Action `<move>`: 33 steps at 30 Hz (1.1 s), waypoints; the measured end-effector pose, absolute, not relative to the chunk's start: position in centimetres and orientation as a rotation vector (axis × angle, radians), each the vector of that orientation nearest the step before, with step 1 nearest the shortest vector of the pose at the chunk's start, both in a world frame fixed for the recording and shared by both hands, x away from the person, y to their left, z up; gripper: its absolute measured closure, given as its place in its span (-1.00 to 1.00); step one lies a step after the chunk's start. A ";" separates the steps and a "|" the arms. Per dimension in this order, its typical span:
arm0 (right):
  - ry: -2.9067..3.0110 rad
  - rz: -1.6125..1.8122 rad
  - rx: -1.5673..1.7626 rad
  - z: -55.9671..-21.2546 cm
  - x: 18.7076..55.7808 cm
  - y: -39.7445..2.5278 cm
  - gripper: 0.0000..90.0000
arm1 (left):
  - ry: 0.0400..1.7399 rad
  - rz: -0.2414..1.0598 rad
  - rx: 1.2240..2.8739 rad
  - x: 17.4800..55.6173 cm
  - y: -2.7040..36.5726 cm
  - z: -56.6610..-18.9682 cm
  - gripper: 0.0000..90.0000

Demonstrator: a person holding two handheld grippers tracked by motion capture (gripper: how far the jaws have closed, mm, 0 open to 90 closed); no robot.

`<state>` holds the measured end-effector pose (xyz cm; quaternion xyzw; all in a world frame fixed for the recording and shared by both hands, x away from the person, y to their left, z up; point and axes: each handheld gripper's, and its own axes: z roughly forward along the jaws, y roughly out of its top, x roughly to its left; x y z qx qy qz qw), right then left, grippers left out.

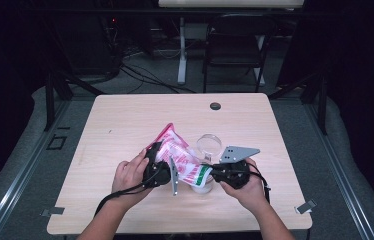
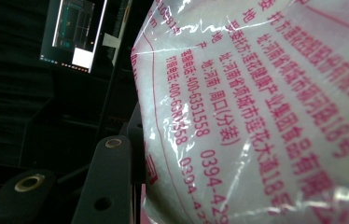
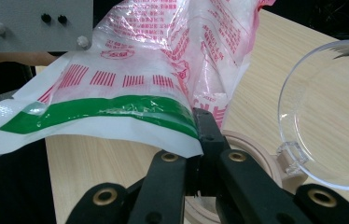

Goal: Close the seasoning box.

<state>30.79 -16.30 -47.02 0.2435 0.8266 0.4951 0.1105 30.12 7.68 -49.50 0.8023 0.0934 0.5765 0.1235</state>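
Observation:
A red-and-white plastic bag [image 1: 180, 155] with a green strip along its open end is held between both grippers above the table. My left gripper [image 1: 157, 156] is shut on the bag's side; in the left gripper view the bag's [image 2: 256, 107] red print presses against my left gripper [image 2: 135, 158]. My right gripper [image 1: 210, 175] is shut on the green-striped edge [image 3: 116, 112], its jaws [image 3: 203, 135] pinching the corner. Below that edge stands a round white container [image 1: 201, 187] with a pale rim [image 3: 256, 149]. Its clear hinged lid [image 1: 209, 145] stands open.
The wooden table [image 1: 125, 115] has bare room to the left, right and back. A small dark round cap [image 1: 215, 106] sits near the far edge. A folding chair [image 1: 235, 45] and cables lie on the floor beyond the table.

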 end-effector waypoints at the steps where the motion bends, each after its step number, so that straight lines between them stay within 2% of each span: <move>1: 2.429 1.453 0.715 -47.0 30.8 -16.3 1.00 | 0.270 1.686 2.339 30.1 7.7 -49.5 0.33; 33: 2.425 1.437 0.730 -47.5 30.8 -16.4 1.00 | 0.203 1.798 2.320 29.8 7.3 -48.9 0.33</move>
